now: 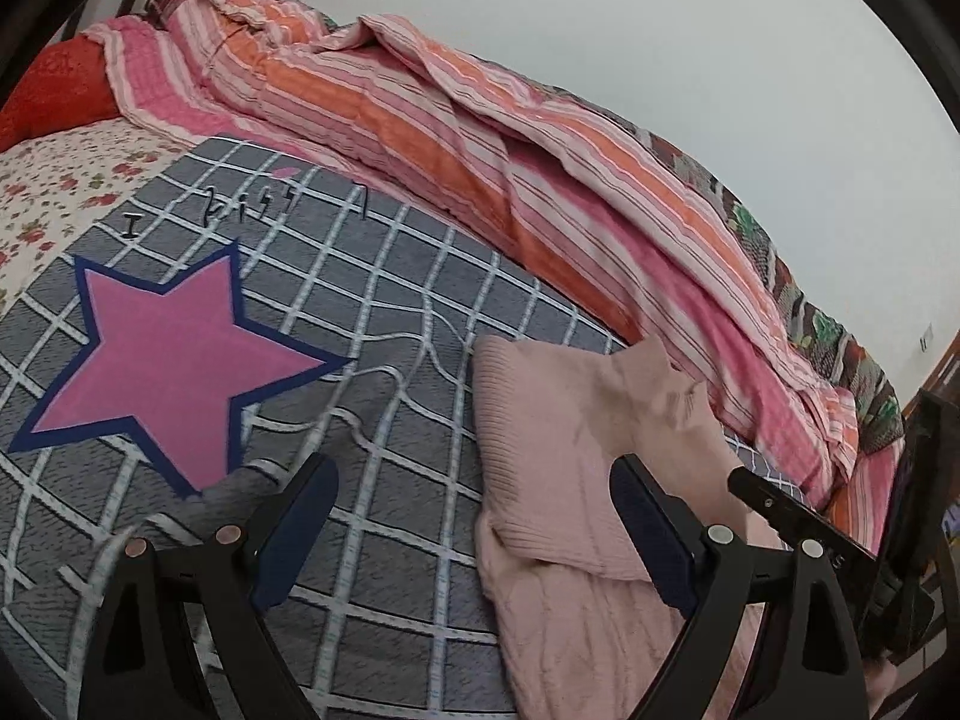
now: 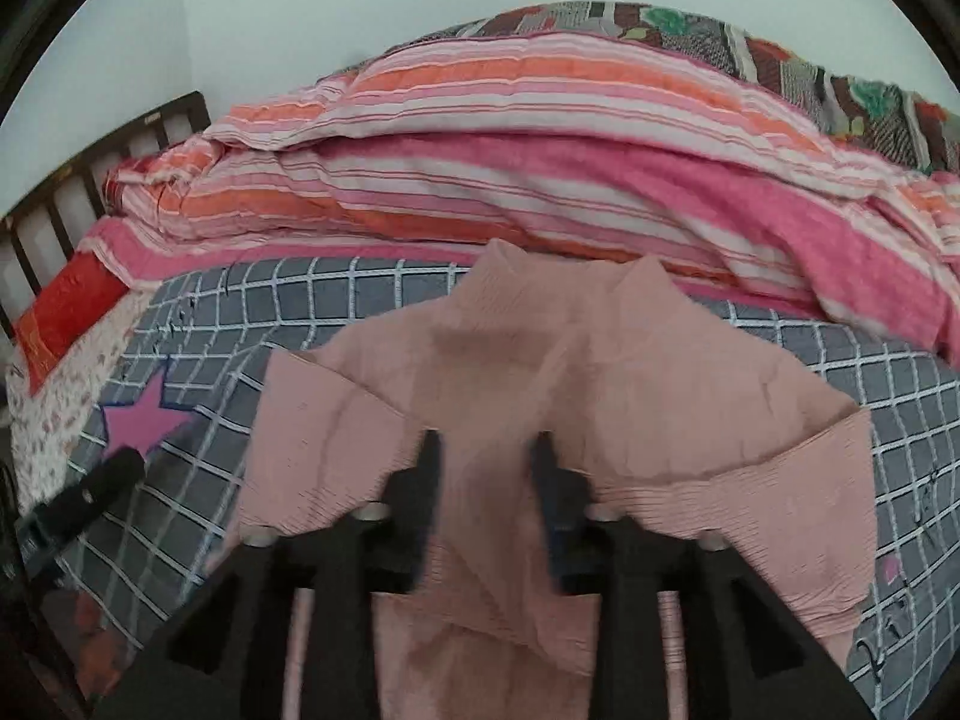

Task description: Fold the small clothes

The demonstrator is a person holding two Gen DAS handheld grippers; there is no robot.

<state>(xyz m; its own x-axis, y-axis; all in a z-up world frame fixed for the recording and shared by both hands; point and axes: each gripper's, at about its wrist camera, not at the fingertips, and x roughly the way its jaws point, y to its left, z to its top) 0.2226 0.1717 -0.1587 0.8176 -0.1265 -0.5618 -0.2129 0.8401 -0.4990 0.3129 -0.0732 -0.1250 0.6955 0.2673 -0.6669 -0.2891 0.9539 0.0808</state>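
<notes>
A pale pink knit sweater (image 2: 600,360) lies on the grey checked bedspread (image 2: 900,372), partly folded, with a ribbed band turned over on its right side. My right gripper (image 2: 486,441) hangs just above the sweater's middle. Its jaws are apart, pink cloth shows in the gap, and the pads do not pinch it. In the left wrist view the sweater (image 1: 558,420) lies to the right, its ribbed edge facing the left gripper (image 1: 474,468). That gripper is wide open, one finger over the bedspread (image 1: 390,300), the other over the sweater. Part of the right gripper (image 1: 798,516) shows at the far right.
A big pink star (image 1: 168,360) is printed on the bedspread left of the sweater. A bunched striped pink and orange quilt (image 2: 540,138) runs along the far side of the bed. A red pillow (image 2: 60,312) and dark headboard (image 2: 90,180) stand at the left.
</notes>
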